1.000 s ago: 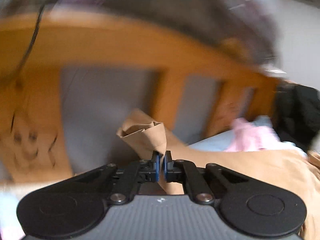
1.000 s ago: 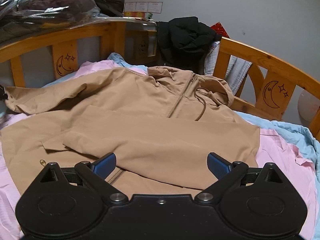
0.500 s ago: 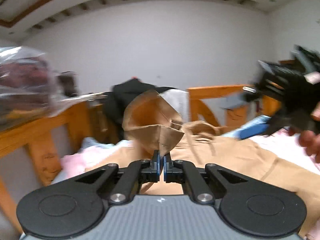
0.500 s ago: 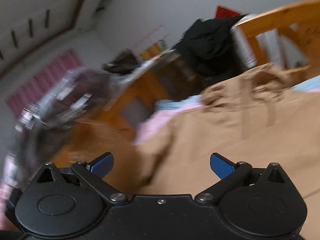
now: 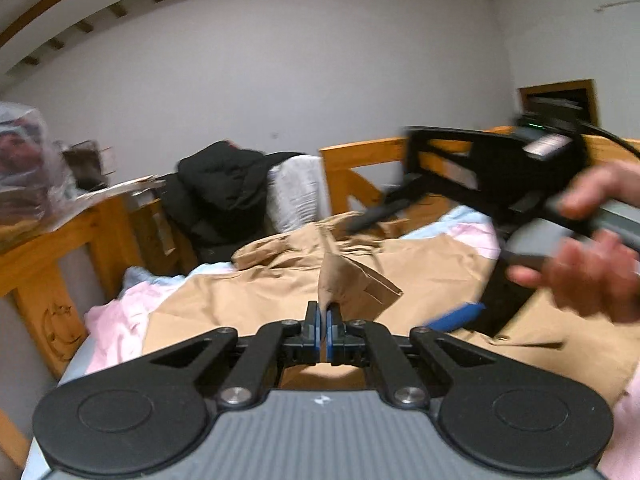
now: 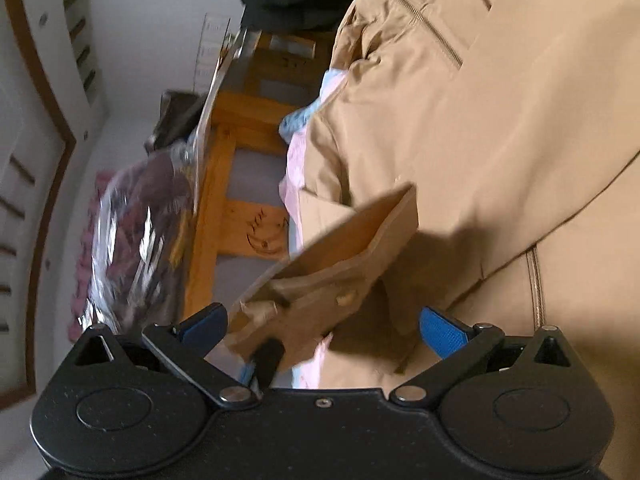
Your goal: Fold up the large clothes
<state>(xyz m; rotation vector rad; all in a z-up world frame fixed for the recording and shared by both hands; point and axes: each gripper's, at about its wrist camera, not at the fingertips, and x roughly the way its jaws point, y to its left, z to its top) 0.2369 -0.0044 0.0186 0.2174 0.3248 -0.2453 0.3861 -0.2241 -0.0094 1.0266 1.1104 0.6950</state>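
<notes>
A tan zip-up jacket [image 5: 272,284] [image 6: 500,128] lies spread on the bed. My left gripper [image 5: 323,320] is shut on its sleeve cuff [image 5: 352,284], holding the cuff lifted over the jacket's body. In the right wrist view the same cuff [image 6: 344,260] hangs between the blue pads of my right gripper [image 6: 322,320], which stands wide open and rolled on its side, its pads apart from the cloth. The left gripper's dark fingertips [image 6: 266,354] pinch the cuff's lower edge there. A hand [image 5: 588,272] holds the right gripper [image 5: 390,274] at the right of the left wrist view.
The wooden bed rail [image 5: 48,264] [image 6: 224,184] runs around the bed. A black coat [image 5: 224,196] hangs over its far corner. Pink and blue bedding [image 5: 116,320] lies under the jacket. A plastic-wrapped bundle [image 6: 136,232] rests on the rail.
My left gripper swung away from the bed rail and brought the cuff over the jacket. My right gripper rolled onto its side and moved in around the cuff, still open.
</notes>
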